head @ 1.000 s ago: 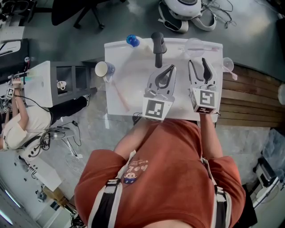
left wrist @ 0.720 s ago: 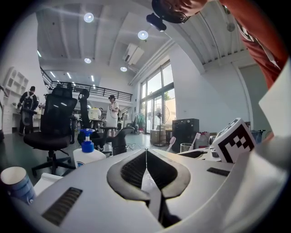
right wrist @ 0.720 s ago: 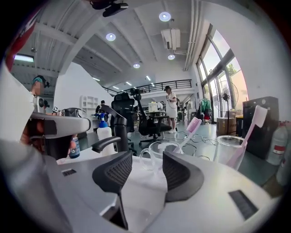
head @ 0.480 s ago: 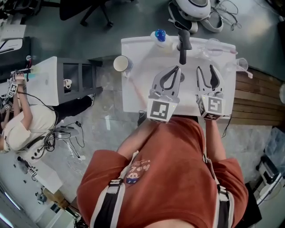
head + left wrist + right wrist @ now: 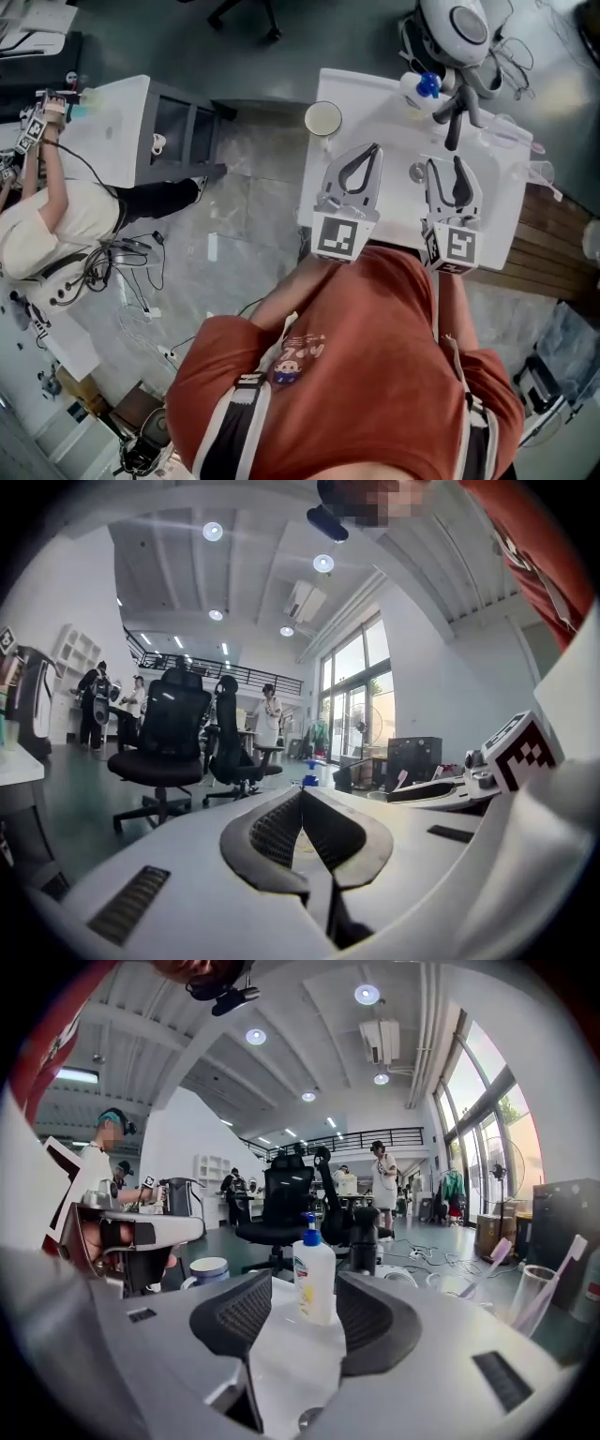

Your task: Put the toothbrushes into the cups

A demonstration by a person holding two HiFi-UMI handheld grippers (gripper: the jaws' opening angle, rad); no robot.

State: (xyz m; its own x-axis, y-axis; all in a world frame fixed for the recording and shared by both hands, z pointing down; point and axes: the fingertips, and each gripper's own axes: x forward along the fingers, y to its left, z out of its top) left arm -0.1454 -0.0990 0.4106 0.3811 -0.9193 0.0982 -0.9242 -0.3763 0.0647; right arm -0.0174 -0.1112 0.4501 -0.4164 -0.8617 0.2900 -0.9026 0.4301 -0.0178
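Observation:
In the head view my left gripper [image 5: 374, 148] hovers over the left part of the white table [image 5: 394, 127], shut with nothing held. A white mug [image 5: 323, 119] stands just left of it at the table's corner. My right gripper [image 5: 445, 161] is open and empty beside it. In the right gripper view the jaws frame a pump bottle [image 5: 317, 1283]. At the far right a clear cup [image 5: 537, 1299] holds a pink toothbrush [image 5: 565, 1258]. The blue-and-white mug [image 5: 208, 1271] stands at the left. No loose toothbrush shows on the table.
A pump bottle with a blue cap [image 5: 423, 86] and a black upright object [image 5: 457, 114] stand at the table's far edge. Wooden slats [image 5: 553, 234] lie right of the table. Office chairs [image 5: 169, 738] and several people fill the room behind. Grey floor lies to the left.
The head view has swung, so the table now sits further right. Both grippers have shifted left over the table, the left one now close to the mug. Jaw states are unchanged.

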